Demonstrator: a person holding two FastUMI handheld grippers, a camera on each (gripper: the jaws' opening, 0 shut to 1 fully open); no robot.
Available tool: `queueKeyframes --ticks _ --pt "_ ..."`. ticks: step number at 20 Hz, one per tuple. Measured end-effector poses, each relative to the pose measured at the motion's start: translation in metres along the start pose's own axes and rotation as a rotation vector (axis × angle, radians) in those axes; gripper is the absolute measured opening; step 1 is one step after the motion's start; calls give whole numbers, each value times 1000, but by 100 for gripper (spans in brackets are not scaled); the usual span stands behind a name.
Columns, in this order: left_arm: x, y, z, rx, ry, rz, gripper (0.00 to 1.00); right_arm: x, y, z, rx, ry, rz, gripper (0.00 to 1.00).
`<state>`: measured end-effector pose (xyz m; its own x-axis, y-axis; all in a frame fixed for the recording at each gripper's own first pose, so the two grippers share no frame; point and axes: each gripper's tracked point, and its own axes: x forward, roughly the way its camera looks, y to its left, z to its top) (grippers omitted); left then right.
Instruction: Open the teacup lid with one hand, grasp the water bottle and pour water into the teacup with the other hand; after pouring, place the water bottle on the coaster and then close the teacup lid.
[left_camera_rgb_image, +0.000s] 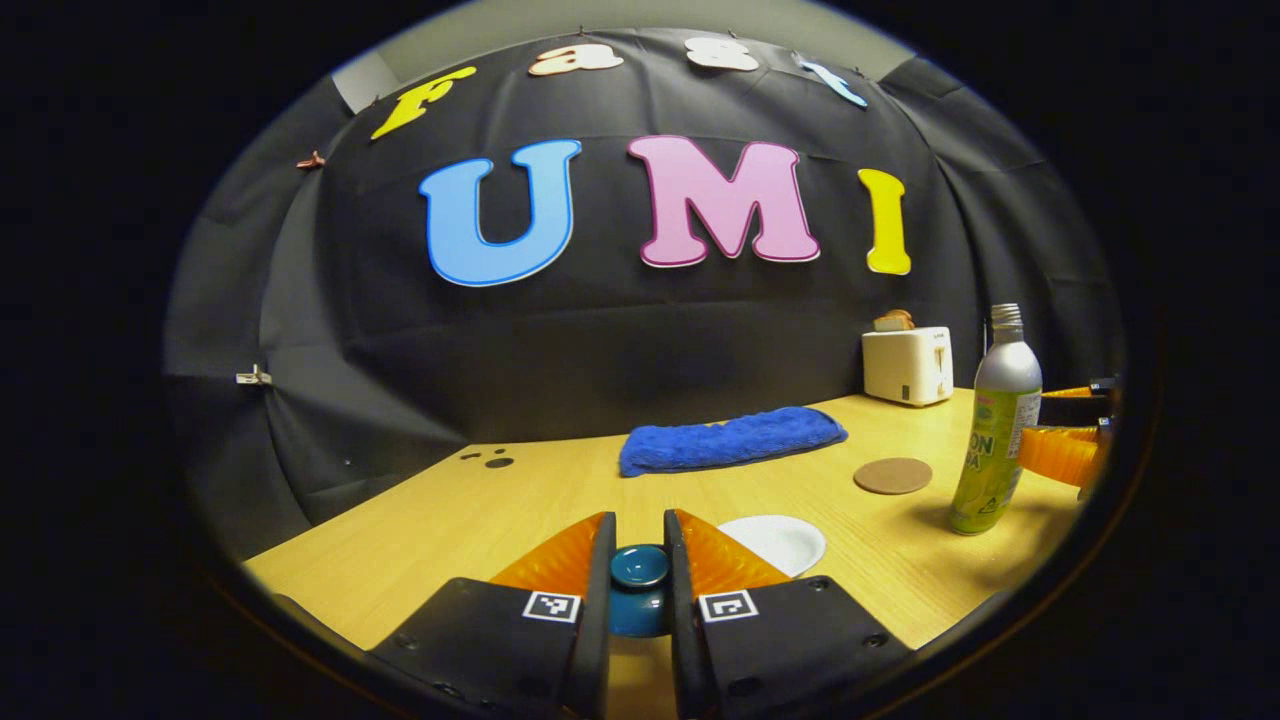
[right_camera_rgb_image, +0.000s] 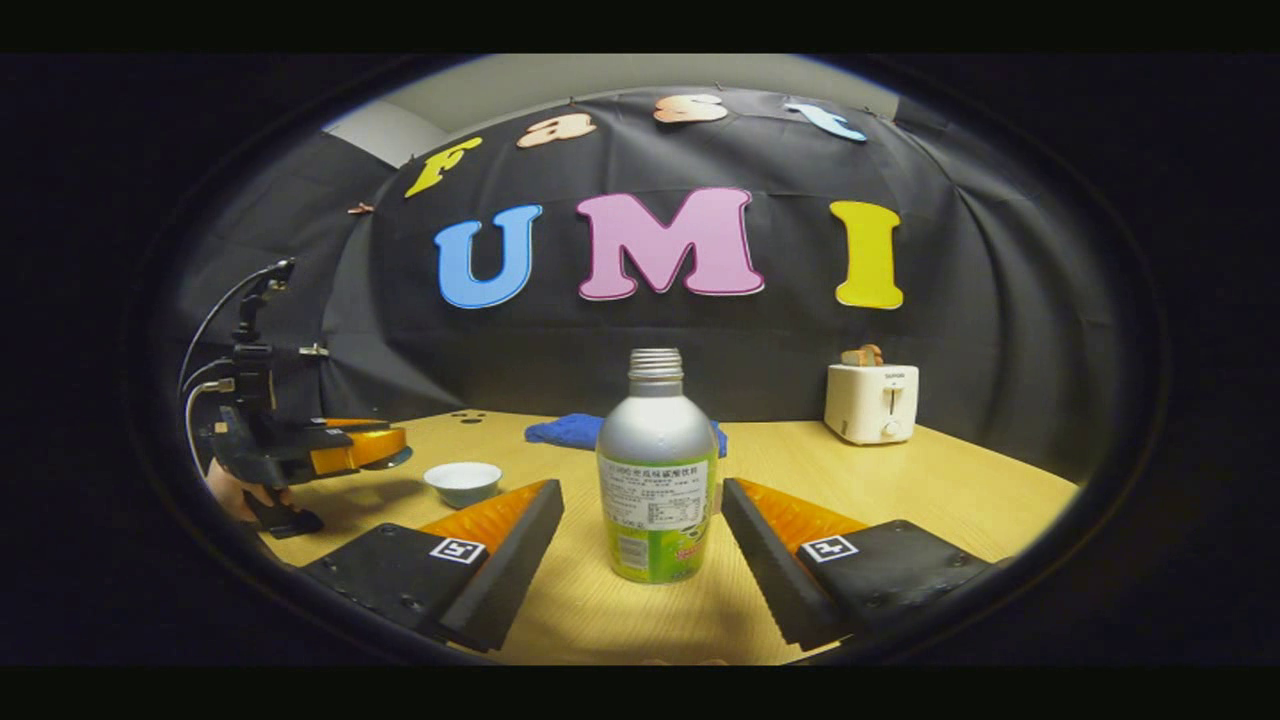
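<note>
Bottle (right_camera_rgb_image: 656, 470) stands upright and uncapped on the table (right_camera_rgb_image: 900, 480) between my right tongs' (right_camera_rgb_image: 640, 545) spread fingers, neither touching it; the coaster (left_camera_rgb_image: 892, 475) lies just beside it, the toaster (right_camera_rgb_image: 871, 402) well behind. My left tongs (left_camera_rgb_image: 640, 570) pinch the lid's knob (left_camera_rgb_image: 640, 566), lid held off the cup (right_camera_rgb_image: 462, 481), which sits open near the bottle toward the blue towel (left_camera_rgb_image: 730, 440). Smooth metal, likely slick and weighty with water, so I'd take it at the labelled middle, below the shoulder, and squeeze firmly.
</note>
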<state>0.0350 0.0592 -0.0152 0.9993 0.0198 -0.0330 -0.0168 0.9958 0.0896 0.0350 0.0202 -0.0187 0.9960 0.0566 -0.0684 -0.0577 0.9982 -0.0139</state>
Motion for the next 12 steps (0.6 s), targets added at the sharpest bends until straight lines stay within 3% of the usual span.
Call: queueKeyframes --ticks 3,12 --pt "-4 19 -1 -42 -2 24 29 9 -9 1 -1 -2 -47 99" --pt "-7 33 1 -88 -37 5 29 41 -9 -6 -2 27 -71 98"
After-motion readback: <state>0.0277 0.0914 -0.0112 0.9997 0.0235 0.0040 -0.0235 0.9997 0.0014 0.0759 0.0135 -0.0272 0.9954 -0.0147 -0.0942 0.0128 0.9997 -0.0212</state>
